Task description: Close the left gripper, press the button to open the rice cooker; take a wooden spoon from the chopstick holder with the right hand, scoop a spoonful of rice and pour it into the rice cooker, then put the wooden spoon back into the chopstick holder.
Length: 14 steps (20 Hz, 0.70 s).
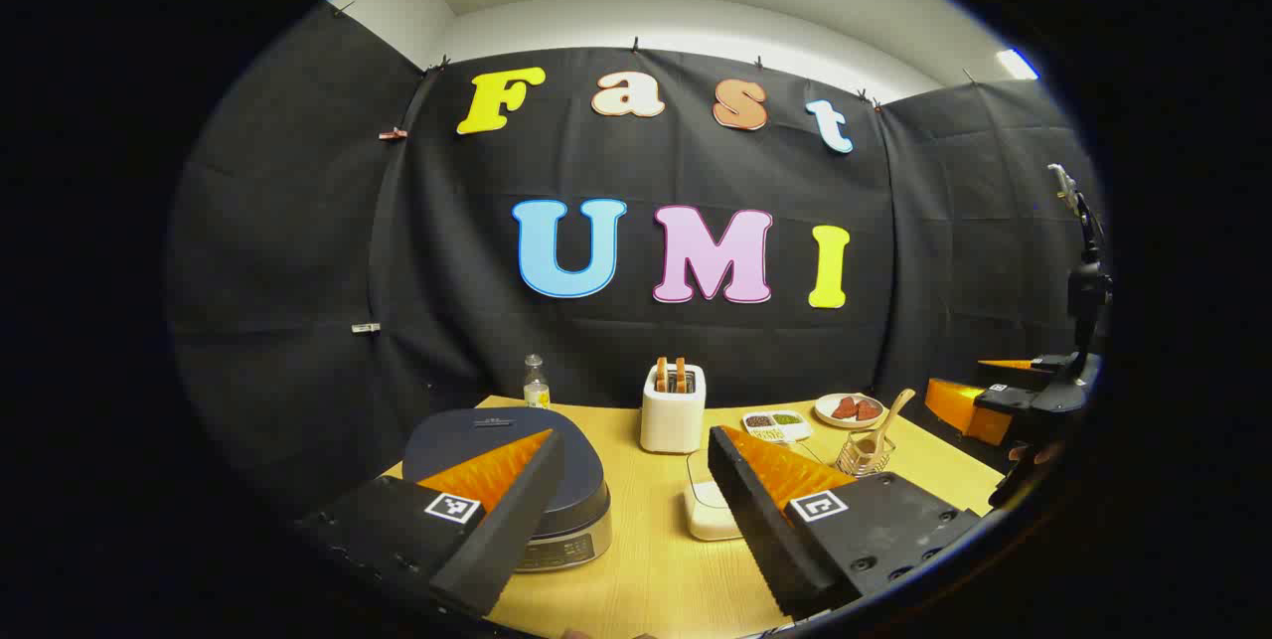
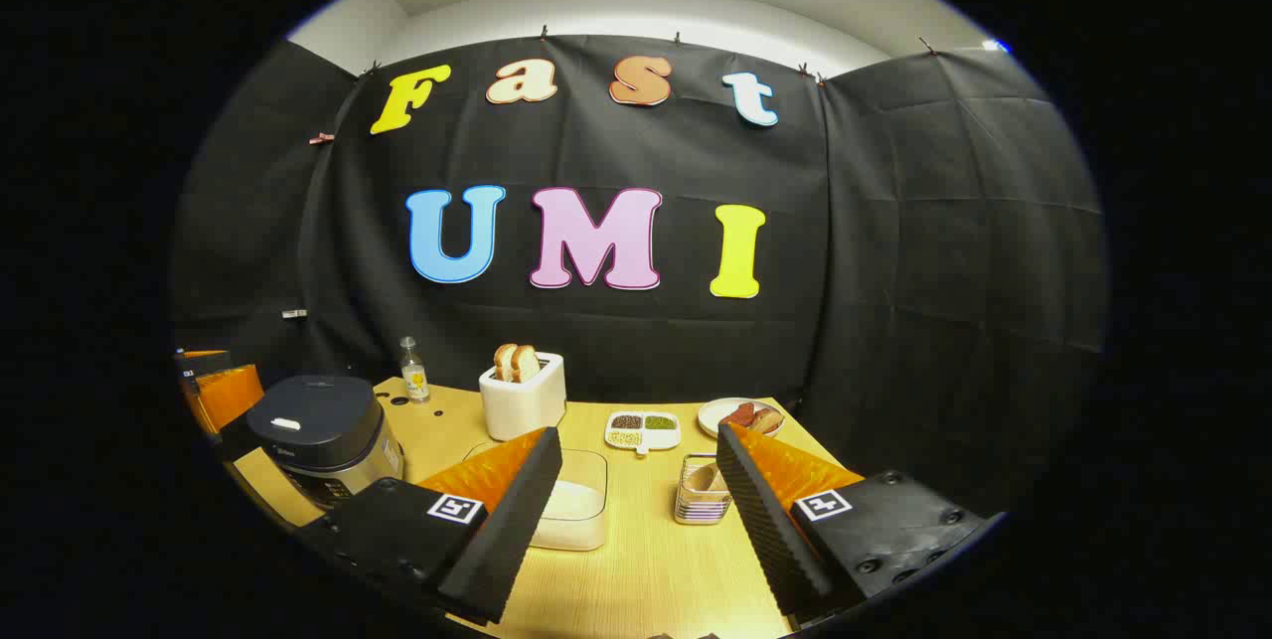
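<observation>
Writing: no readable brand; rice cooker (image 2: 318, 435) has a small pale mark on its lid and a front panel, both too small to read. Square black-and-white tags sit on each gripper's finger mounts.
Left gripper (image 1: 626, 485): held low over the near edge of the bench (image 1: 646, 569), jaws wide apart, nothing between them; aimed at the back wall, w/ the cooker under its left finger.
Right gripper (image 2: 636, 485): also spread wide, empty, hovering above the bench; in the left gripper view it appears far right, partly cut off at the edge.
Rice cooker: lid down, at the bench's left end.
Wooden spoon (image 1: 887, 417): standing in the chopstick holder (image 2: 701, 500), handle leaning right; in the right gripper view the spoon is hard to make out.
Rice container (image 2: 576, 510): clear tub w/ white rice, betw. cooker and holder, partly behind a finger.
Background: toaster (image 2: 522, 396) w/ bread, small bottle (image 2: 412, 376), divided dish (image 2: 643, 430), plate (image 2: 740, 415) along the back.
</observation>
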Motion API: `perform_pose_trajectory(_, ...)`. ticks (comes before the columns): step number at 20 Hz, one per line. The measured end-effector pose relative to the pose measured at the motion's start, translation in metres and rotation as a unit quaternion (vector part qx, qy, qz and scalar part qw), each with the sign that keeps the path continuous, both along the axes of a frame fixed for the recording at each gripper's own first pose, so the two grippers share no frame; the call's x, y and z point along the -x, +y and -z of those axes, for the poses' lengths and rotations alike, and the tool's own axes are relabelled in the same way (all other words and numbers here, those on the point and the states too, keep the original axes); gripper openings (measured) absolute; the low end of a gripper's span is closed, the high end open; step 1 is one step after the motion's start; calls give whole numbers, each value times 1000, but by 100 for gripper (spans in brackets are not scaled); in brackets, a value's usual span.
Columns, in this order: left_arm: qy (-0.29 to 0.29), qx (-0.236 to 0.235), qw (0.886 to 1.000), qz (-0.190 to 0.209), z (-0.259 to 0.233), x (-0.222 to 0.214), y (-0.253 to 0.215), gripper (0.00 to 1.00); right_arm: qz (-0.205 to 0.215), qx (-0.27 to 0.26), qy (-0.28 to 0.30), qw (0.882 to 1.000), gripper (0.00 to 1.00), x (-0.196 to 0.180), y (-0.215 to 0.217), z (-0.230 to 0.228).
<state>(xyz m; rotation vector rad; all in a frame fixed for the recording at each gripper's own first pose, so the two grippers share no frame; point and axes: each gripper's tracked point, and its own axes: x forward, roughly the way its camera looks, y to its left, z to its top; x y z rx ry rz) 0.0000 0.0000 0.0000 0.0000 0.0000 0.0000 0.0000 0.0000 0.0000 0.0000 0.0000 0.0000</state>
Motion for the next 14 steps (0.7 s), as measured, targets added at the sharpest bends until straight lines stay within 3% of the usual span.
perform_pose_trajectory(14,7,-5,1000,-23,4,-3,13,97,-5,-7,8,1000,98,-9,6,7)
